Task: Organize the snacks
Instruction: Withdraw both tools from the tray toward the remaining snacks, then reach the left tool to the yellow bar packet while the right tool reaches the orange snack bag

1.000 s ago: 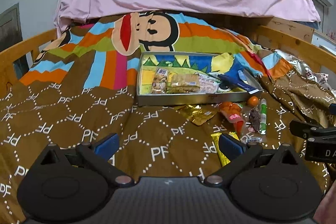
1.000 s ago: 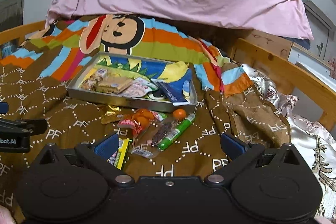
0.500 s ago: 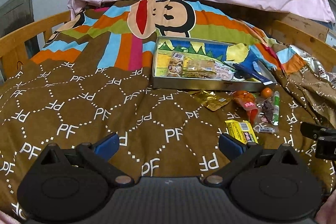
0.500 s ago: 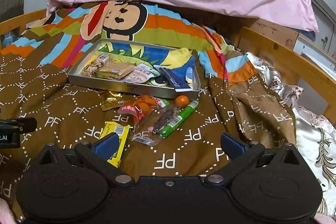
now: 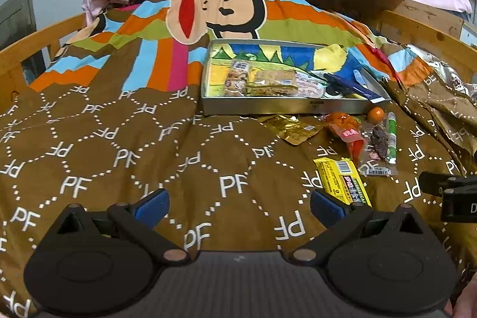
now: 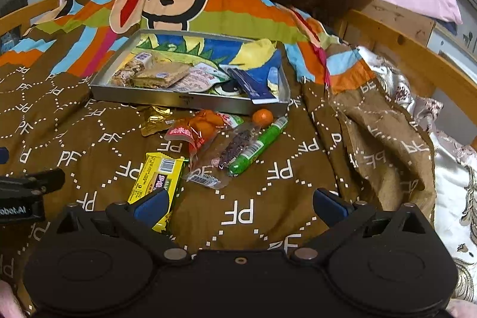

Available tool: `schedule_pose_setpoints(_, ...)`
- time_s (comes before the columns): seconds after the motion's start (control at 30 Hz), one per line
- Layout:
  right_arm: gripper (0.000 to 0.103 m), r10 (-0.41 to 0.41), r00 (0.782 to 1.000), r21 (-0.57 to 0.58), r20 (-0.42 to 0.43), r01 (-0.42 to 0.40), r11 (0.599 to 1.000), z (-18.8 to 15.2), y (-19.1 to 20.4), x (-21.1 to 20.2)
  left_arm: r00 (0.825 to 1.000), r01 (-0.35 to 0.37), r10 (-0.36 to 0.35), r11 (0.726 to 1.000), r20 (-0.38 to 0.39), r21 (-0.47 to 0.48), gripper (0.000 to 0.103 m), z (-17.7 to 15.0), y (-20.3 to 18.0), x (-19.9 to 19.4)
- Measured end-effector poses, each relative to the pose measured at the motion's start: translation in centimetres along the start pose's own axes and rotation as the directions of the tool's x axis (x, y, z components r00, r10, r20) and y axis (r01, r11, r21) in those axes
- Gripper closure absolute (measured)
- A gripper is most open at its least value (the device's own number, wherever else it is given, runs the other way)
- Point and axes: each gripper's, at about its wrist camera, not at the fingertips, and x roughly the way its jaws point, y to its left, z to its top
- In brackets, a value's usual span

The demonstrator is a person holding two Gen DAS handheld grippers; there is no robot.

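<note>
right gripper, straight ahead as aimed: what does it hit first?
Likely the brown PF blanket itself; the open right gripper spans bare fabric. Further on lies the green tube snack. The yellow snack bar sits by its left finger. Depth unclear.

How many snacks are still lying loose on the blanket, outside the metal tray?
6, all in front of the tray: gold packet, red-orange bag, small orange ball, green stick, clear dark-filled packet, yellow bar nearest. Others may hide underneath.
</note>
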Motion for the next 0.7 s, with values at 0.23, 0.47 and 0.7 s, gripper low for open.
schedule_pose_setpoints(0.23,0.001,0.040,0.997,0.059,-0.065,-0.036,0.998,0.6,-0.8,1.6,0.998,0.034,-0.035,0.999,-0.053,-0.030,0.001,0.0,-0.5,2.2)
schedule_pose_setpoints(0.47,0.001,0.083,0.989,0.098,-0.125,-0.071,0.993,1.5,-1.4,3.8,0.997,0.040,-0.043,0.998,-0.064,-0.053,0.001,0.1,-0.6,3.3)
schedule_pose_setpoints(0.7,0.001,0.061,0.992,0.088,-0.111,-0.052,0.995,3.5,-3.2,6.0,0.992,0.116,-0.119,0.990,-0.040,-0.080,0.001,0.4,-1.3,4.6)
